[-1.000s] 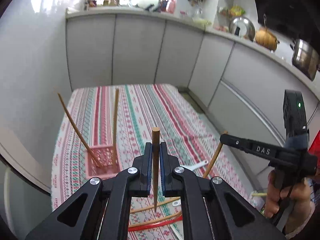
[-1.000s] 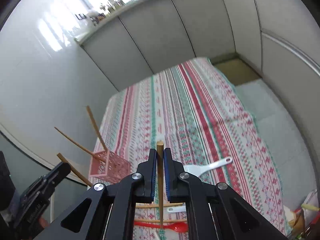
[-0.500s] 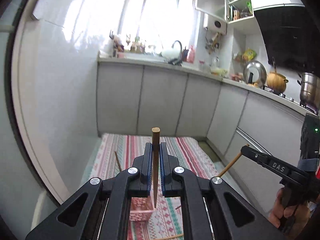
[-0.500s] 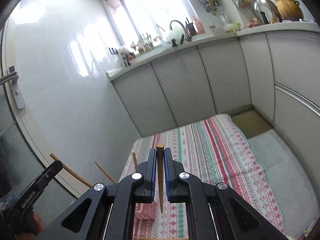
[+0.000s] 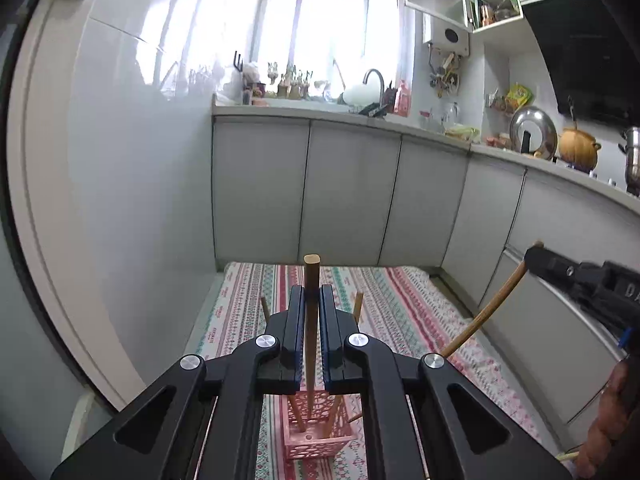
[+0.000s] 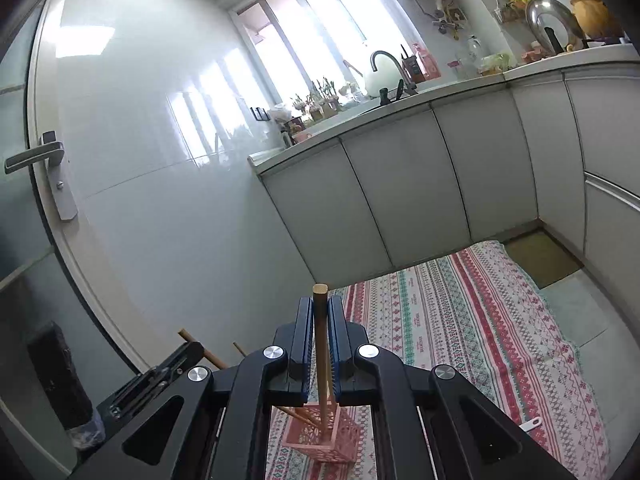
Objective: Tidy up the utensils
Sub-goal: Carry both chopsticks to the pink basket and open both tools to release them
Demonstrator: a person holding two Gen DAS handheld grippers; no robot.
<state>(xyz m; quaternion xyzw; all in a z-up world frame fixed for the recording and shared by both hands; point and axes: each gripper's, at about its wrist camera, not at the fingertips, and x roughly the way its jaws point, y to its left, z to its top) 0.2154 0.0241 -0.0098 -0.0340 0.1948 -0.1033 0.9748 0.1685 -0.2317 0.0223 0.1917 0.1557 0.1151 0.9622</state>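
Two grippers, each clenched on one round brown wooden chopstick held upright. Left gripper (image 5: 311, 296) grasping chopstick (image 5: 311, 320) over pink perforated plastic utensil basket (image 5: 316, 438) on striped patterned tablecloth (image 5: 400, 312). Right gripper (image 6: 320, 312) grasping second chopstick (image 6: 321, 344), tip reaching toward, possibly into, same basket (image 6: 332, 436). Two more chopsticks (image 5: 298, 414) leaning inside basket. White spatula (image 6: 530, 426) lying on cloth, well apart from basket.
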